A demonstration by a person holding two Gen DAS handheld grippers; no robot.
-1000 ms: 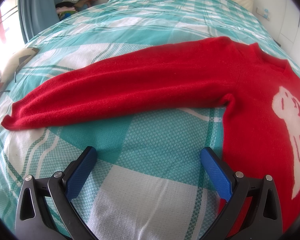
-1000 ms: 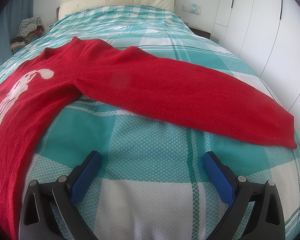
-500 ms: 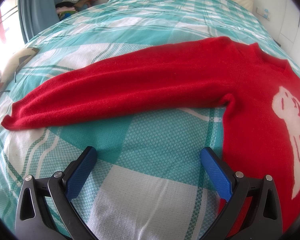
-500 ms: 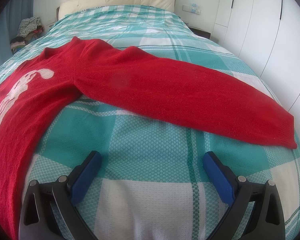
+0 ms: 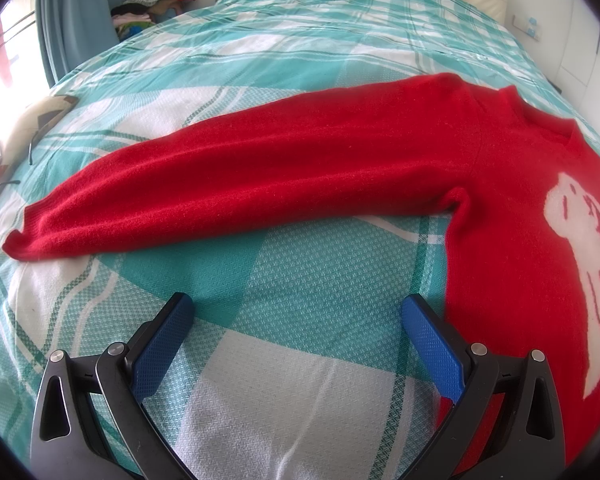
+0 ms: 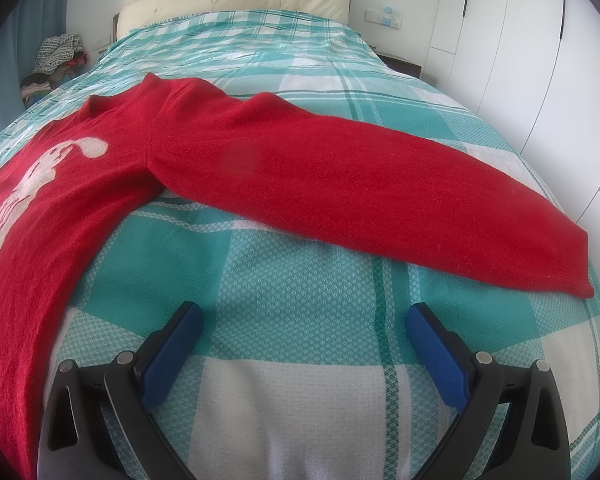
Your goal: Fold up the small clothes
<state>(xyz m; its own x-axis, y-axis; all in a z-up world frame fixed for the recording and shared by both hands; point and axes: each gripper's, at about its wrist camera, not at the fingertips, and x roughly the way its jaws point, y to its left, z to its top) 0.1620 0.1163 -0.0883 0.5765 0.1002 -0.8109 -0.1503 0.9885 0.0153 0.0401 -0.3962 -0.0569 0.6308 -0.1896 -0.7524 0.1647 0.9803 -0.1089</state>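
Red knitted sweater with a white animal figure (image 5: 520,184) spread flat on the teal-and-white checked bedspread (image 5: 300,280), both sleeves stretched outward, nothing folded yet. Left gripper (image 5: 296,320) and right gripper (image 6: 304,320) both spread wide, holding nothing, hovering over bare bedspread short of the knit. Probably best to pinch each sleeve near its cuff, lift low, and lay it across the body without dragging the fabric. Left cuff (image 5: 24,236) visible only from the left wrist; right cuff (image 6: 580,268), cream padded headboard (image 6: 236,0) and white wardrobe doors (image 6: 540,40) plain only from the right
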